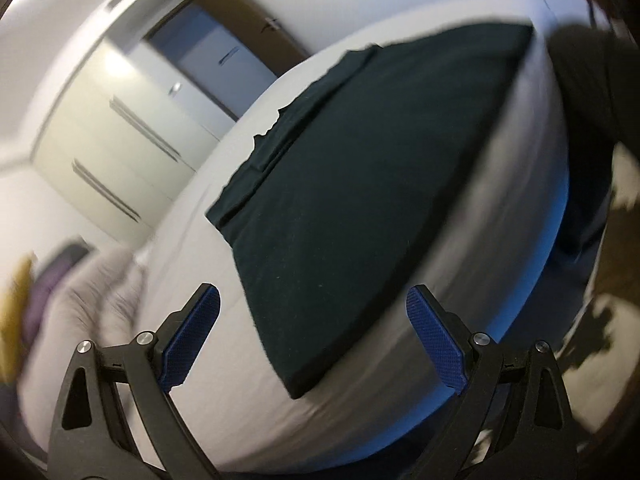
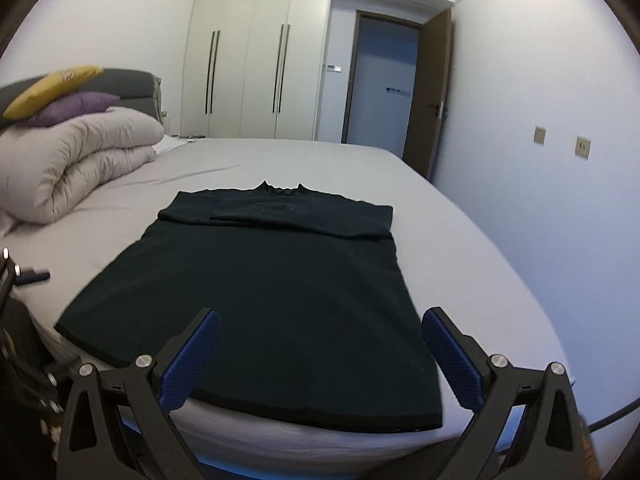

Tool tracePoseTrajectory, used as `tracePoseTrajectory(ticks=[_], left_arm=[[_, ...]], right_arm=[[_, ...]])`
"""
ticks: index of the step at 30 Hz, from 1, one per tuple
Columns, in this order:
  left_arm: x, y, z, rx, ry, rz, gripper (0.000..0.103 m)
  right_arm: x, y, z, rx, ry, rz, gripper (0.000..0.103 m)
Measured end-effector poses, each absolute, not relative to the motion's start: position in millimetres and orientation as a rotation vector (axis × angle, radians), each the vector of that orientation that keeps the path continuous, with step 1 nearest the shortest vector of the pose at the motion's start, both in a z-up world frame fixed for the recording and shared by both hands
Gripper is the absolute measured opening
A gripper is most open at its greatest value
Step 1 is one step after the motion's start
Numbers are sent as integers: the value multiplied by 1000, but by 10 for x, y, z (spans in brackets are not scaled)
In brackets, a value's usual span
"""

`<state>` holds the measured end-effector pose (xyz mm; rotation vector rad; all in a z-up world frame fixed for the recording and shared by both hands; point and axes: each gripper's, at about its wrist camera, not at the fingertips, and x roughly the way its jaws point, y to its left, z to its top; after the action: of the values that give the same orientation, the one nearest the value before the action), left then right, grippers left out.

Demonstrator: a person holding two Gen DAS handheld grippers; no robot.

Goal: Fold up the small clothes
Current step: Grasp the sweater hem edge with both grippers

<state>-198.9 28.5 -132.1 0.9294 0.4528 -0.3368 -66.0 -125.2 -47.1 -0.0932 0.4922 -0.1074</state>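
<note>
Shirt (image 2: 260, 304): dark, flat on the bed (image 2: 460, 240), sleeves folded in.
Left gripper (image 1: 313, 316): fingers spread wide, empty.
Right gripper (image 2: 320, 344): spread wide, empty.
Duvet (image 2: 80, 160): folded, ten o'clock.

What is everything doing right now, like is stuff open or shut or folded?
left gripper: open, holding nothing.
right gripper: open, holding nothing.
dark shirt: flat on the bed, sleeves folded in.
duvet: folded up.
door: open.
wardrobe: shut.

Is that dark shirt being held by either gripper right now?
No: the dark shirt lies flat on the bed, and the right gripper is open above its hem.
</note>
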Motion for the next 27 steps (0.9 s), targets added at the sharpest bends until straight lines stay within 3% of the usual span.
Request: tracePoseTrajectory(ticks=[11,14,19,21,27], left_arm=[[-2095,410,-1744,1191,399,-218,93],[-2035,464,-1790,1208,396,-199,80],[-1923,481,-1829,1250,372,-180,33],[-1912,501,-1851,1266,356,-173,32],[-1892,540,-1568,1133,315,-206,7]], right_arm=[[-605,-1297,-542,-43,514,-101,100],[-606,-1298,-546,-48,517,-109,100],[-620,-1326,-547,-50,523,-120,98],[-634,-1328,-542,-61,526,-122,98],[-684,-1268,-607,-242,581,-121,89]])
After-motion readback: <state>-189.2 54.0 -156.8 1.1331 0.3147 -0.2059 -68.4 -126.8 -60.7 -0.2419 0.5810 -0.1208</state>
